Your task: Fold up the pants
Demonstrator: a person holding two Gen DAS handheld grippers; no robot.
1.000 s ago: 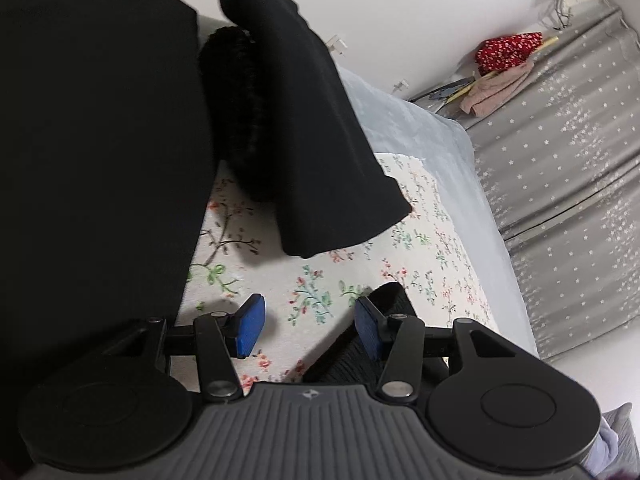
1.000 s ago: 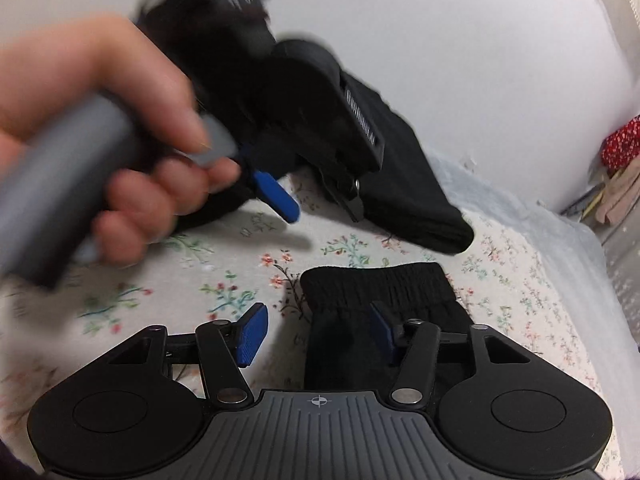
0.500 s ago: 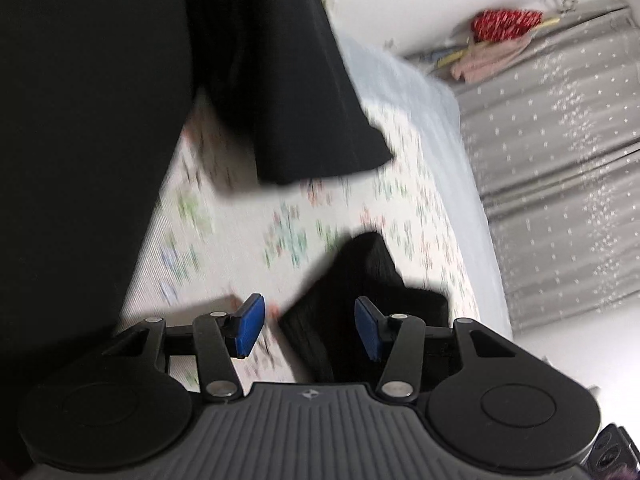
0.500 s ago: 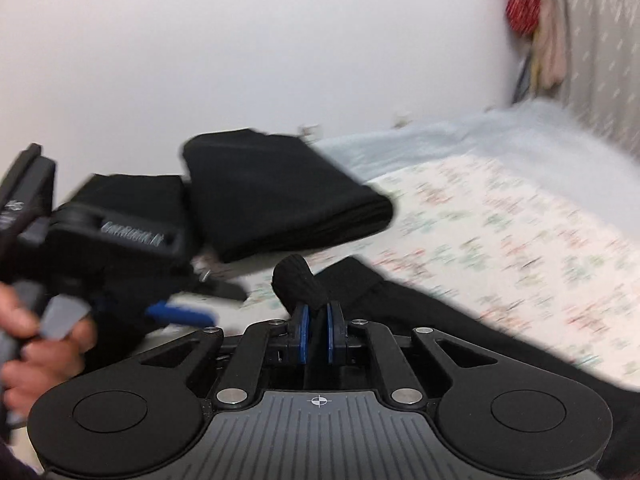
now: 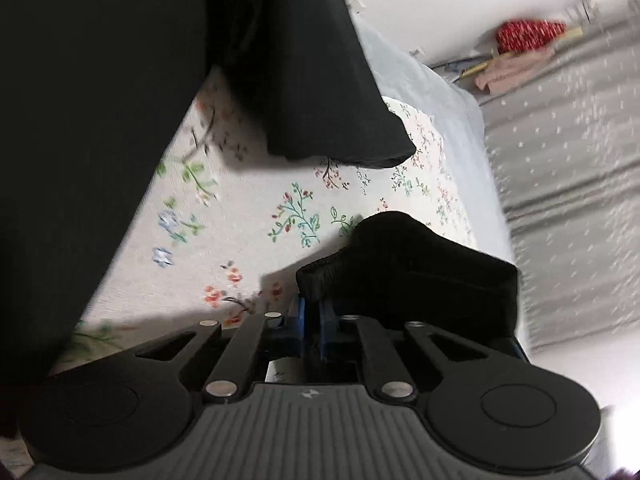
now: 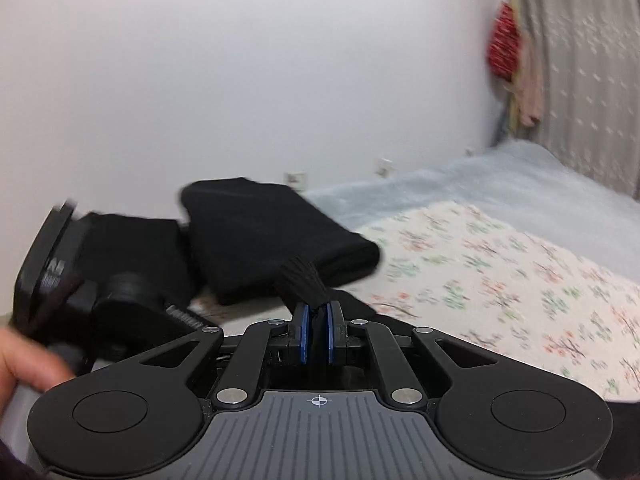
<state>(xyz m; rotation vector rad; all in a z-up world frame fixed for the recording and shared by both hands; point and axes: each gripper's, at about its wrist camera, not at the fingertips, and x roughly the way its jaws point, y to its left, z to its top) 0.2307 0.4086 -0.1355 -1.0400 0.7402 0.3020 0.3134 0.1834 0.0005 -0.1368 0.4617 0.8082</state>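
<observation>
The black pants (image 5: 408, 268) lie on a floral bedspread (image 5: 248, 216). My left gripper (image 5: 312, 316) is shut on their ribbed waistband edge, lifted just above the bed. My right gripper (image 6: 316, 332) is shut on another bunch of the black pants' waistband (image 6: 300, 280), which sticks up between the blue pads. The left gripper's body and the hand holding it show at the left of the right wrist view (image 6: 80, 300).
Folded black garments (image 5: 304, 72) lie stacked farther back on the bed, also in the right wrist view (image 6: 272, 240). A pale blue blanket (image 6: 480, 188) covers the far side. Grey curtains (image 5: 560, 160) and red and pink clothes (image 5: 528, 36) stand beyond the bed.
Both grippers were open a second ago. The right shut on the waistband first, then the left shut on it too. Both have lifted the waistband slightly.
</observation>
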